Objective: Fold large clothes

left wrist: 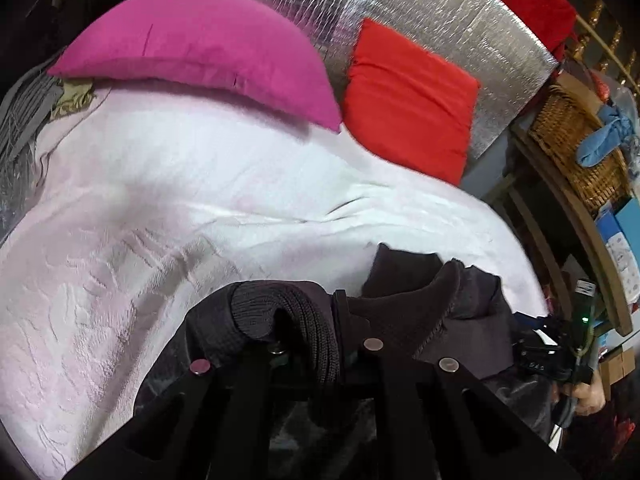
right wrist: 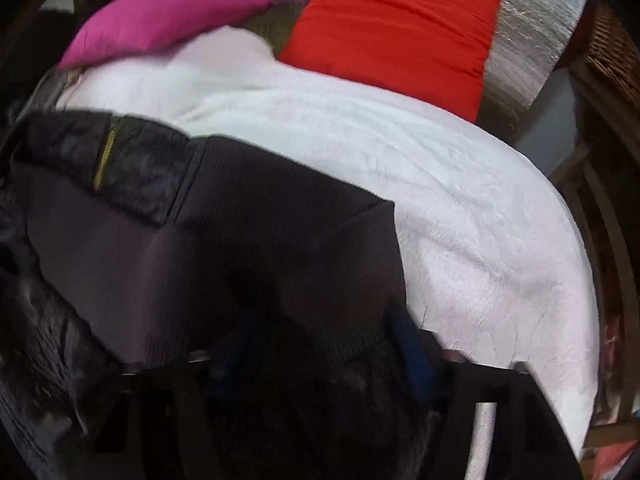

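Observation:
A large dark jacket [left wrist: 404, 292] lies bunched on the near part of a white bedspread [left wrist: 180, 184]. My left gripper [left wrist: 324, 344] is shut on its ribbed knit cuff [left wrist: 280, 312], which curls over the fingertips. In the right wrist view the jacket [right wrist: 240, 220] spreads wide, with a shiny quilted panel and a yellow zip [right wrist: 104, 160] at the left. My right gripper [right wrist: 320, 352] points down into it, and the picture is blurred. Its fingers [right wrist: 412, 352] stand apart with dark cloth draped over and between them. A hand [left wrist: 588, 396] holds that gripper at the left wrist view's right edge.
A magenta pillow [left wrist: 192, 44] and a red pillow [left wrist: 408, 96] lean on a silver foil panel [left wrist: 460, 20] at the head of the bed. A wooden shelf with a wicker basket [left wrist: 576, 148] and boxes stands close along the right side.

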The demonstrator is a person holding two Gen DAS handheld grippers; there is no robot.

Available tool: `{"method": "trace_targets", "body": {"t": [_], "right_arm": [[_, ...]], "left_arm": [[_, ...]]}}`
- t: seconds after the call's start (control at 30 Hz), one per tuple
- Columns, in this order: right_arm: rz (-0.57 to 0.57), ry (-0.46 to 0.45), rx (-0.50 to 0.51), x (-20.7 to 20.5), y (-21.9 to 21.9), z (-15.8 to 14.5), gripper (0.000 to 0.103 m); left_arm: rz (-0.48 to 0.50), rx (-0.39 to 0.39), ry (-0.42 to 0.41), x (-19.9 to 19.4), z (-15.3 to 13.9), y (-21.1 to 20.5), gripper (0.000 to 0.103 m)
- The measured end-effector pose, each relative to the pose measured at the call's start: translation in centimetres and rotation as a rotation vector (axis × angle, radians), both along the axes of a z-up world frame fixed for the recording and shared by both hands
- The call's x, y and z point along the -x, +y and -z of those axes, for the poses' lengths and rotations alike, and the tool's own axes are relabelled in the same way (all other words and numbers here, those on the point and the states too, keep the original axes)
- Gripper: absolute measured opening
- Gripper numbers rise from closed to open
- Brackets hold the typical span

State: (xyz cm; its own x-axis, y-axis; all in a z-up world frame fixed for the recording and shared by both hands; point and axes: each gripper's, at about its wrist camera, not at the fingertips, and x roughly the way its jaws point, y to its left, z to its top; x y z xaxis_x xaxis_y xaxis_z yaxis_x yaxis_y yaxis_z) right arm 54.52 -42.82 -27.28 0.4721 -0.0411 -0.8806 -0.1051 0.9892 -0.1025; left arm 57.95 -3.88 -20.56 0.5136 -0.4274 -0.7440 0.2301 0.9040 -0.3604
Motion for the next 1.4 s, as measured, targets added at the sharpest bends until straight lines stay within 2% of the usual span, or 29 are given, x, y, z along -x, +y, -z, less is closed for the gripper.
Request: {"method": "trace_targets", "body": {"t": [0.03, 0.1, 0.17, 0.27, 0.4, 0.47, 0.53, 0.57, 0.6, 0.63, 0.67, 0.7, 0.73, 0.8, 0.83, 0.9, 1.0, 1.1, 1.17, 1.23, 1.27, 1.3, 1.33, 1.37, 1.4], "right_arm": [[0.013, -0.008, 0.012, 0.1, -0.1, -0.2, 0.037], [0.063, -0.044, 0.029, 0.2, -0.7, -0.8, 0.022], [0.107, -0.079, 0.037, 0.4, -1.4, -1.5, 0.021], [0.145, -0.118, -0.005, 0.5, -2.4, -2.0, 0.021], [0.216, -0.093, -0.068, -0.1, -4.0, -0.1, 0.021], [0.228, -0.106, -0.108, 0.1, -4.5, -0.3, 0.021], [0.243, -0.113, -0.2, 0.4, -5.3, -0.9, 0.025], [0.25, -0.115, -0.266, 0.5, -6.1, -1.1, 0.033], [0.256, -0.114, -0.314, 0.6, -6.7, -1.4, 0.056], [0.266, -0.113, -0.365, 0.9, -7.4, -1.9, 0.071], [0.275, -0.125, -0.388, 1.1, -7.8, -2.3, 0.084], [0.278, -0.151, -0.398, 1.4, -8.0, -2.9, 0.084], [0.265, -0.177, -0.398, 1.8, -8.0, -3.5, 0.084], [0.23, -0.17, -0.362, 1.8, -7.4, -4.2, 0.084], [0.22, -0.161, -0.345, 1.8, -7.0, -4.5, 0.084], [0.189, -0.128, -0.292, 0.9, -5.9, -4.0, 0.084], [0.163, -0.077, -0.23, -0.5, -5.0, -2.7, 0.083], [0.133, -0.025, -0.168, -1.2, -3.8, -1.1, 0.082], [0.109, -0.013, -0.117, -1.7, -2.8, -0.2, 0.078], [0.093, -0.026, -0.096, -1.5, -2.2, -0.3, 0.069], [0.091, -0.035, -0.092, -1.3, -2.1, -0.4, 0.063], [0.088, -0.044, -0.08, -1.2, -2.0, -0.4, 0.057], [0.086, -0.05, -0.072, -1.0, -1.8, -0.5, 0.054], [0.084, -0.06, -0.064, -0.8, -1.8, -0.5, 0.049], [0.087, -0.071, -0.061, -0.6, -1.9, -0.6, 0.043]], "left_arm": [[-0.006, 0.001, 0.008, -0.1, 0.4, 0.1, 0.009], [-0.015, 0.016, 0.024, -0.3, 0.9, 0.4, 0.009], [-0.012, 0.029, 0.025, -0.3, 1.0, 0.6, 0.01], [-0.003, 0.051, 0.019, -0.4, 0.8, 0.8, 0.013], [-0.013, 0.062, 0.071, -1.1, 2.2, 0.8, 0.013], [-0.012, 0.062, 0.08, -0.9, 2.3, 0.9, 0.013], [-0.003, 0.059, 0.073, -0.3, 1.8, 0.9, 0.018], [0.003, 0.056, 0.069, 0.0, 1.5, 0.9, 0.029], [0.002, 0.051, 0.053, 0.3, 0.9, 1.0, 0.053], [-0.009, 0.047, 0.012, 0.8, 0.1, 1.2, 0.065], [-0.033, 0.044, -0.046, 1.5, -0.8, 1.6, 0.085], [-0.058, 0.038, -0.093, 2.0, -1.5, 2.0, 0.09], [-0.088, 0.041, -0.16, 2.8, -2.5, 2.4, 0.09], [-0.087, 0.056, -0.193, 3.3, -3.2, 2.6, 0.091], [-0.075, 0.046, -0.18, 3.2, -3.2, 2.2, 0.091], [-0.035, -0.022, -0.141, 2.8, -2.7, 0.6, 0.091], [0.016, -0.142, -0.145, 2.2, -1.6, -2.1, 0.091], [0.089, -0.308, -0.089, 1.1, 0.8, -5.2, 0.091], [0.118, -0.367, -0.071, 0.6, 2.4, -6.6, 0.09], [0.156, -0.38, -0.046, 0.4, 3.5, -7.5, 0.072], [0.184, -0.391, -0.023, 0.2, 4.2, -8.2, 0.053], [0.192, -0.405, -0.019, 0.2, 4.5, -8.7, 0.042], [0.194, -0.421, -0.024, 0.2, 4.7, -9.2, 0.035], [0.201, -0.44, -0.034, 0.3, 4.7, -9.7, 0.017], [0.201, -0.451, -0.04, 0.5, 4.7, -10.0, 0.01]]}}
